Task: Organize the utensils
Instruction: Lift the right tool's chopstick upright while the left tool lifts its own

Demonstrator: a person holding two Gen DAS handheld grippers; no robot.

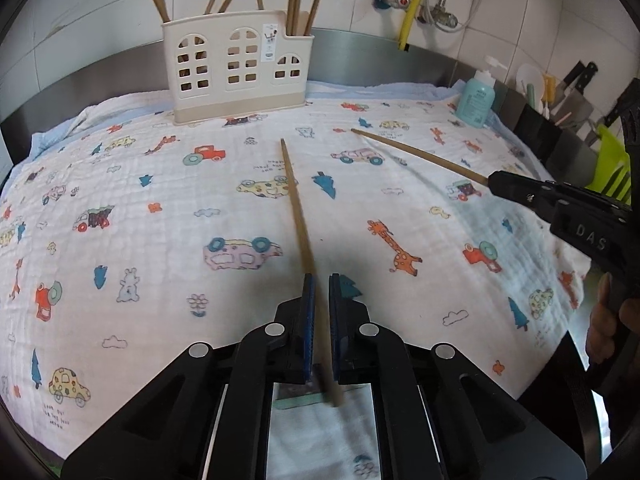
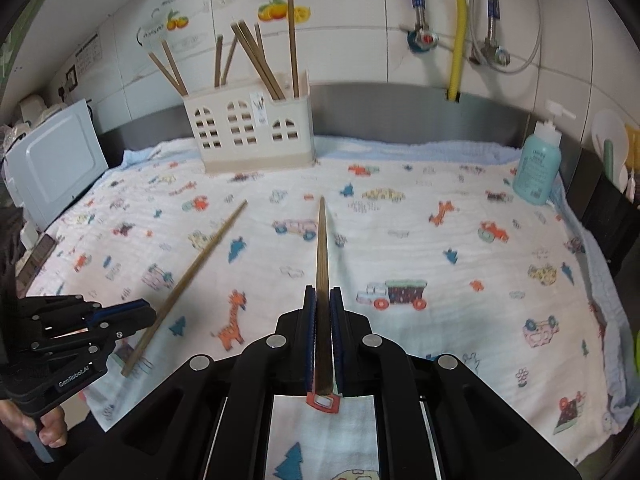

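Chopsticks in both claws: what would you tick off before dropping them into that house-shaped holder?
1. Right gripper clamped on the right chopstick: ok.
2. Left gripper closed on the left chopstick: ok, though it lies slanted between the pads.
3. Left chopstick lifted off the cloth: cannot tell.
4. Holder upright: ok.
5. Room inside the holder: cannot tell; standing chopsticks already fill parts of it.
6. Path to the holder free: ok, only cloth lies between.
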